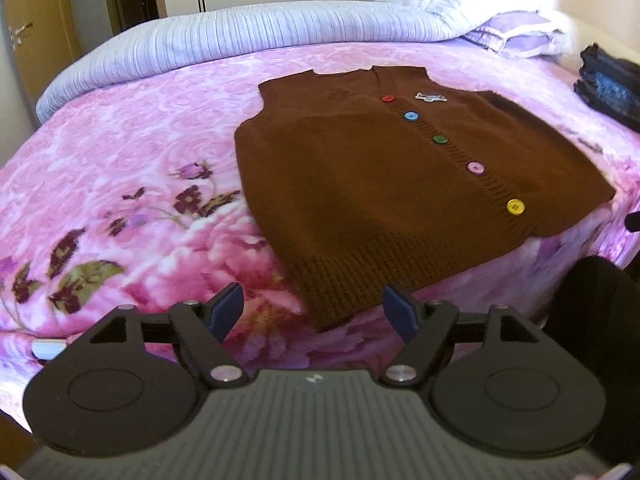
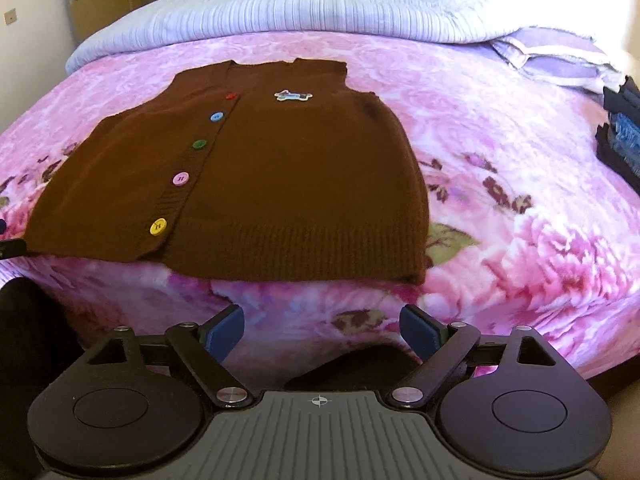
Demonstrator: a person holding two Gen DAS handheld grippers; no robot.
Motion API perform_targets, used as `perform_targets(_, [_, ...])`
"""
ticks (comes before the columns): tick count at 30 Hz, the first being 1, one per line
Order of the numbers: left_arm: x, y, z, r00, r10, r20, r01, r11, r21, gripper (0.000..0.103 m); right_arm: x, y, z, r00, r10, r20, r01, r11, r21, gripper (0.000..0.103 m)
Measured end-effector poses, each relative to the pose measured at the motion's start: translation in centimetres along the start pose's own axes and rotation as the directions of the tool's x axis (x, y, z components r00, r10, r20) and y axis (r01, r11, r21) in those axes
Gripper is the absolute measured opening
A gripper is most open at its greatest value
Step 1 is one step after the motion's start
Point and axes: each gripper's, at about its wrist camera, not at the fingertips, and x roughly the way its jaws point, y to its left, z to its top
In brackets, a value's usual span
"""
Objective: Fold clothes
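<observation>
Five coloured buttons run down the front of a brown knitted vest [image 1: 380, 184] that lies flat and unfolded on a bed covered by a pink floral blanket [image 1: 132, 140], its ribbed hem at the near edge of the bed. Both grippers hang just short of that edge, touching nothing. The left gripper [image 1: 314, 312] has its jaws spread wide and empty, lined up with the hem's left corner; the right gripper [image 2: 322, 330] is likewise wide apart and empty, in front of the hem's right part.

From the left wrist the vest sits right of centre, and a wooden door with a handle [image 1: 20, 34] shows at the far left, with a dark stack of folded clothes [image 1: 608, 84] at the right edge. From the right wrist the vest [image 2: 256, 176] sits left of centre, its right armhole and side seam fully visible. A lilac ribbed cover [image 2: 280, 12] lies across the head of the bed in both views, with a purple pillow [image 2: 560, 56] beside it.
</observation>
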Motion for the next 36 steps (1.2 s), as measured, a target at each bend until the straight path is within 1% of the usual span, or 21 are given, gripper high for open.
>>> perform_targets(3, [-0.1,-0.1,-0.2,1.000,0.019,0.000,-0.019,1.000,0.022,0.078,0.3,0.3,-0.1,1.000,-0.010,-0.005,0.010,1.000,0.000,0.088])
perform_targets(5, [-0.1,-0.2,-0.4,1.000,0.028,-0.006,-0.028,0.999,0.030,0.078,0.4,0.7,-0.1,1.000,-0.017,-0.007,0.017,1.000,-0.019,0.088])
perform_targets(12, [-0.2,0.0,-0.8,0.999,0.022,-0.034,-0.021,0.999,0.027,0.078,-0.1,1.6,0.5,0.999,0.002,-0.034,-0.003,0.999,-0.041,0.088])
perform_targets(14, [-0.4,0.2,-0.6,0.999,0.010,-0.052,-0.009,1.000,0.010,0.078,-0.2,1.8,0.8,0.999,0.007,-0.044,-0.009,0.999,-0.044,0.088])
perform_targets(17, [-1.1,0.7,0.1,0.998,-0.006,-0.059,0.005,1.000,-0.016,0.078,-0.5,2.1,1.1,0.998,0.014,-0.058,-0.017,0.999,-0.048,0.088])
perform_targets(20, [-1.7,0.9,1.1,0.998,0.021,-0.053,-0.022,1.000,-0.011,0.078,-0.8,2.4,1.4,0.997,0.022,-0.072,-0.026,0.998,-0.052,0.088])
perform_targets(26, [-2.8,1.8,2.8,0.997,0.035,-0.063,-0.038,0.998,-0.047,0.078,-1.7,2.8,2.5,0.995,0.039,-0.096,-0.045,0.997,-0.067,0.088])
perform_targets(31, [-3.2,1.9,2.7,0.997,0.034,-0.070,-0.039,0.997,-0.068,0.078,-2.6,3.8,2.8,0.995,0.033,-0.090,-0.042,0.995,-0.090,0.088])
perform_targets(36, [-3.5,1.8,2.1,0.997,0.031,-0.073,-0.036,0.997,-0.074,0.078,-2.6,4.8,2.3,0.994,0.040,-0.098,-0.051,0.993,-0.106,0.088])
